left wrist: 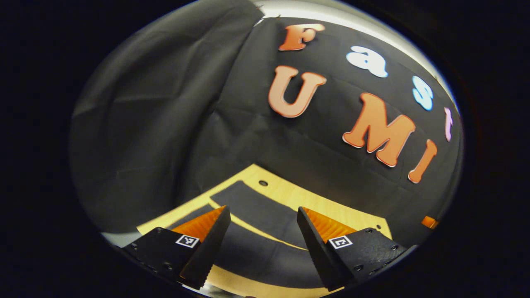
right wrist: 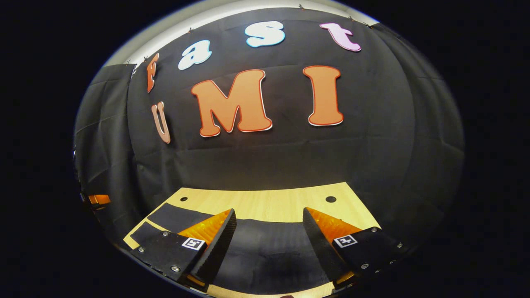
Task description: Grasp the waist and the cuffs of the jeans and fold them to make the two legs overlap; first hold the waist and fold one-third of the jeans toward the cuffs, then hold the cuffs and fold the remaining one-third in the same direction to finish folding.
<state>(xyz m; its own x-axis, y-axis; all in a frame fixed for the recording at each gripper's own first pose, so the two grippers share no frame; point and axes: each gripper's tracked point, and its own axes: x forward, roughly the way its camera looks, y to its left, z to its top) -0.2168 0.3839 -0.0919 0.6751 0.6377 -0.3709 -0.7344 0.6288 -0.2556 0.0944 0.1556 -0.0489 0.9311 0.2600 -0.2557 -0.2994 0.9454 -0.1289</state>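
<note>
Standing at the booth, largest item first: black cloth wall, hanging behind and to both sides of the work area, creased, meeting the far edge of the counter.

Counter: pale wood-grain top, with small dark round holes near its far corners. In the left gripper view its bare wood shows as strips around and between the dark fabric.

Jeans: dark, near-black fabric, lying flat on the counter. In the right gripper view they spread across the near part of the counter, with a straight far edge and a narrower length running off to the left. In the left gripper view the jeans show as two long dark bands lying side by side, a thin line of wood between them. Which end is waist and which is cuffs cannot be told.

Right tool: fingers set wide apart, holding nothing, poised above the jeans with the fabric seen through the gap. Touching or not cannot be told.

Left tool: fingers likewise wide apart, nothing between them, above the dark bands of fabric.

Small square printed markers, one on each finger block of both tools.
</note>
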